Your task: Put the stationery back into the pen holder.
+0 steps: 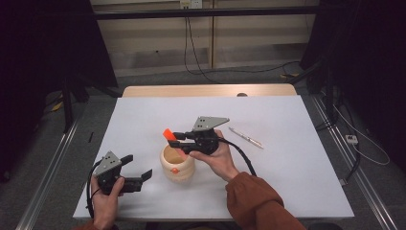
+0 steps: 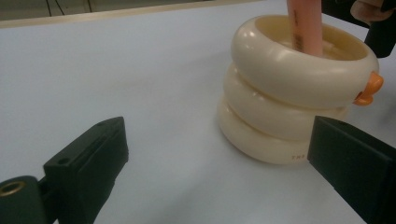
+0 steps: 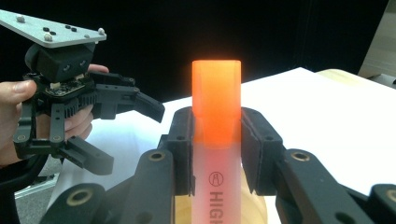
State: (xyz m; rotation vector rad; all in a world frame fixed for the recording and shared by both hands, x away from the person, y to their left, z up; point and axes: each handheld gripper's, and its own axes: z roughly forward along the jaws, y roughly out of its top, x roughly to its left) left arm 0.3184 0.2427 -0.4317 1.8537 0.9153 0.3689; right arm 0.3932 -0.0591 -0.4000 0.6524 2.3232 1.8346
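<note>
A white table fills the scene, dark curtains to either side and cables trailing over the floor behind. Your right gripper (image 1: 178, 139) is clenched on the highlighter (image 3: 216, 140), pads gripping just below its orange cap, and its lower end reaches down into the cream ringed holder (image 1: 176, 165) near the middle of the table, toward the front edge. The barrel looks light, stiff and smooth, so keep the grip square on the body, not on the cap. Your left gripper (image 1: 135, 172) hangs released near the front left corner, jaws wide. Its view shows the barrel already inside the holder's mouth and an orange knob (image 2: 369, 88) on its side; the high view adds a pen (image 1: 245, 137) lying toward the right edge.
</note>
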